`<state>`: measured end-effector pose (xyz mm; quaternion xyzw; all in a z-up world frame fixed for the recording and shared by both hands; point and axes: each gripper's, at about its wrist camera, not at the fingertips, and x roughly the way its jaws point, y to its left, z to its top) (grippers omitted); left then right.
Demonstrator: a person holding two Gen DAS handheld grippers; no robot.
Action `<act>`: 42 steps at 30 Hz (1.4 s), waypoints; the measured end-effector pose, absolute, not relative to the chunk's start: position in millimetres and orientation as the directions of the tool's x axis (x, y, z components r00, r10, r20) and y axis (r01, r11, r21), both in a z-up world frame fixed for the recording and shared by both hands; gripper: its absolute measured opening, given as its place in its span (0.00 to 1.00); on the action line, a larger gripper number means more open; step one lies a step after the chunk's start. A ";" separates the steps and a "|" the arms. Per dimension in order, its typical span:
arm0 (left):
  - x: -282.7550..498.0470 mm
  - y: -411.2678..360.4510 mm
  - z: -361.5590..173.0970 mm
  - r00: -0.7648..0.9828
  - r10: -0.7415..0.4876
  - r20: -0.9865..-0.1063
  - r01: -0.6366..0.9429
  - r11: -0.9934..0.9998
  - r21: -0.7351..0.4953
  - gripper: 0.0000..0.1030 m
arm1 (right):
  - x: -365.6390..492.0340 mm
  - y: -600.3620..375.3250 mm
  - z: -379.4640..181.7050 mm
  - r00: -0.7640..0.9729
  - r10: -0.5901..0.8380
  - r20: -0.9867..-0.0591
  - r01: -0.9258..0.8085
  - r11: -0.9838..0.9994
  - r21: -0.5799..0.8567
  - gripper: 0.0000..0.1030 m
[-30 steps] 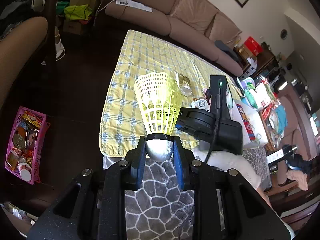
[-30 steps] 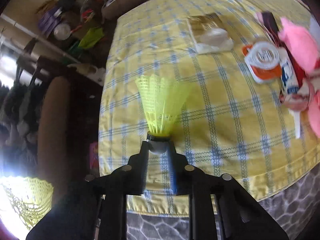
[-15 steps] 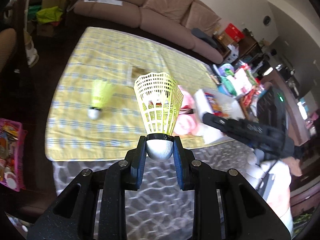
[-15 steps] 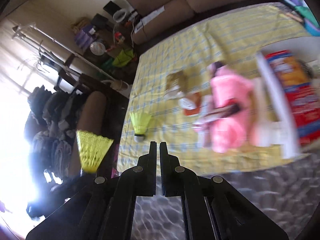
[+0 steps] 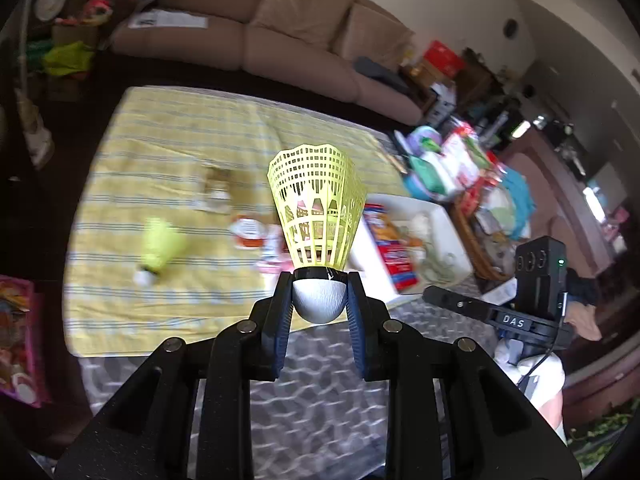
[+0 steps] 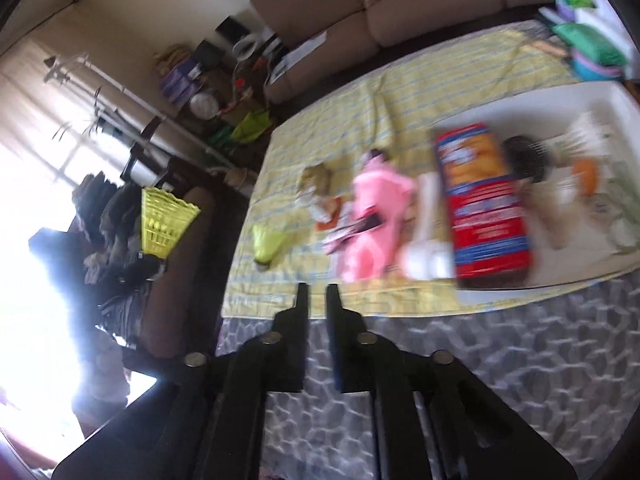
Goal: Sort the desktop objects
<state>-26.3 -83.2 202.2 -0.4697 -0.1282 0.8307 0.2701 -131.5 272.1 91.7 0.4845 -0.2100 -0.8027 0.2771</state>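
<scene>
Gripping shuttlecock (image 5: 318, 216) | left tool (image 5: 319, 294) | cork between pads

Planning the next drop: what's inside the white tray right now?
The white tray holds a red snack box, a dark hairbrush, something orange and pale blurred items at its far end. Whatever lies under the box is covered.

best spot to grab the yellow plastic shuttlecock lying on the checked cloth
Grip the yellow plastic shuttlecock by its rounded white cork nose, coming from above with fingers either side. It lies on its side on the yellow checked cloth, nose toward the near edge; the mesh skirt looks flimsy and would probably flex.
</scene>
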 end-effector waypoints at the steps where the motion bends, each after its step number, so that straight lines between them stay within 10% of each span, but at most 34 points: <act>1: -25.2 -93.8 201.8 -0.425 0.552 -0.717 -0.315 -0.833 -0.454 0.23 | -134.6 254.0 86.2 -0.365 -0.653 -0.663 0.249 -0.755 0.606 0.32; 20: -45.7 -244.2 138.9 -0.470 0.478 -0.742 -0.160 -0.873 -0.461 0.23 | -218.3 -6.8 -36.8 -0.331 -0.374 -0.867 0.029 -0.922 0.387 0.51; 22: -47.5 -243.1 138.4 -0.465 0.487 -0.739 -0.162 -0.868 -0.470 0.23 | -220.3 -10.5 -42.6 -0.314 -0.363 -0.877 0.040 -0.928 0.370 0.24; 24: -47.7 -239.6 140.0 -0.462 0.496 -0.735 -0.173 -0.863 -0.474 0.23 | -217.3 -8.7 -41.9 -0.308 -0.378 -0.873 0.076 -0.925 0.373 0.24; 33: -51.3 -163.8 150.0 -0.397 0.554 -0.732 -0.275 -0.833 -0.481 0.23 | -190.9 104.6 30.9 -0.339 -0.496 -0.800 0.214 -0.868 0.448 0.24; 42: -55.1 53.8 166.2 -0.207 0.674 -0.709 -0.468 -0.705 -0.533 0.23 | -166.9 344.5 92.1 -0.431 -0.294 -0.853 0.124 -0.956 0.267 0.24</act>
